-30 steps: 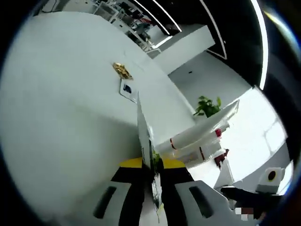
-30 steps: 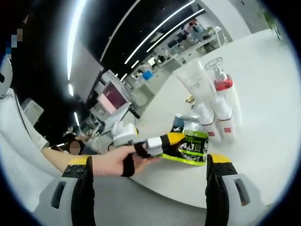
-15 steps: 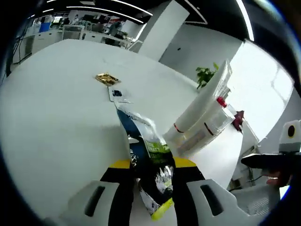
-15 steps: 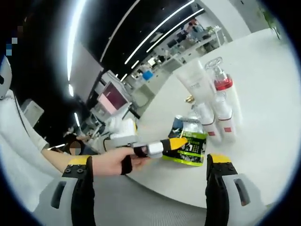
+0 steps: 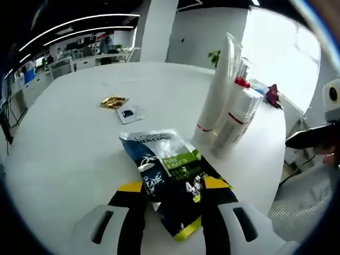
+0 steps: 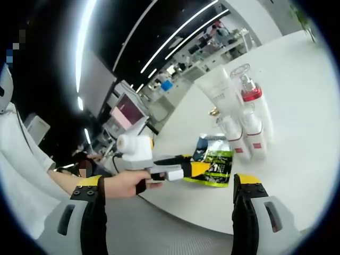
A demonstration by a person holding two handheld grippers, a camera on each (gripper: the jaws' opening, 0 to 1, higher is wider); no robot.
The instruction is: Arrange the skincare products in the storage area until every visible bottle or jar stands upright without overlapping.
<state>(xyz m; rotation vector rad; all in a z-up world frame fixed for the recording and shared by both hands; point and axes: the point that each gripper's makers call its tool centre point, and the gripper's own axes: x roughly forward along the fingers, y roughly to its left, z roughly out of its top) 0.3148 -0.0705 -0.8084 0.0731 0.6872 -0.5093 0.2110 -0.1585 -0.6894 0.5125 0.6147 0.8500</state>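
A dark blue and green pouch (image 5: 170,180) lies flat, label up, on the white table (image 5: 64,143), with its near end between the jaws of my left gripper (image 5: 172,187). Those jaws stand apart on either side of it. Just beyond, to the right, a tall white tube (image 5: 219,79) and white bottles with red bands (image 5: 238,117) stand upright close together. In the right gripper view a hand holds the left gripper (image 6: 180,169) over the pouch (image 6: 215,164), beside the tube (image 6: 217,93) and a red-collared pump bottle (image 6: 249,98). My right gripper (image 6: 167,179) is open and holds nothing.
A gold wrapper (image 5: 112,101) and a small flat sachet (image 5: 130,113) lie farther out on the table. A small red thing (image 5: 273,95) sits near the far right edge. The right gripper (image 5: 313,135) shows past the table's right edge. Desks and screens stand beyond.
The left view has rolled level. The pouch went from edge-on between the left jaws to flat with its label up, and the jaws now stand wider apart. The right gripper has stayed put.
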